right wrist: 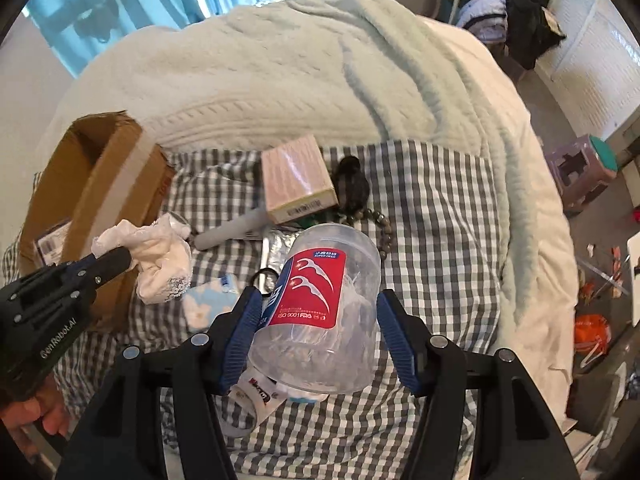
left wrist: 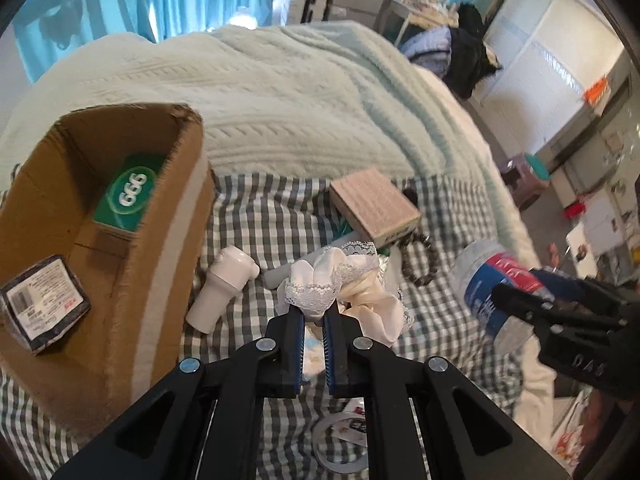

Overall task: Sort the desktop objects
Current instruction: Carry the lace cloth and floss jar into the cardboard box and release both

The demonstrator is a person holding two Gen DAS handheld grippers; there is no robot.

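Observation:
My left gripper [left wrist: 314, 312] is shut on a white lace-trimmed cloth [left wrist: 332, 280], which hangs bunched from its tips above the checked sheet [left wrist: 248, 216]. In the right wrist view that left gripper [right wrist: 116, 258] shows at the left edge with the cloth [right wrist: 160, 260] beside the cardboard box [right wrist: 108, 184]. My right gripper [right wrist: 317, 294] is shut on a clear plastic jar of floss picks [right wrist: 316, 344] with a red and blue label, held tilted above the sheet. The jar [left wrist: 488, 276] and the right gripper [left wrist: 520, 300] also show at the right of the left wrist view.
The open cardboard box [left wrist: 120, 280] holds a green box [left wrist: 130, 196] and a dark packet [left wrist: 44, 300]. On the sheet lie a white bottle [left wrist: 224, 284], a pink box [right wrist: 298, 178], a bead bracelet [right wrist: 380, 224], a white tube [right wrist: 232, 232] and a floral packet [right wrist: 208, 300]. A pale blanket [left wrist: 300, 100] lies behind.

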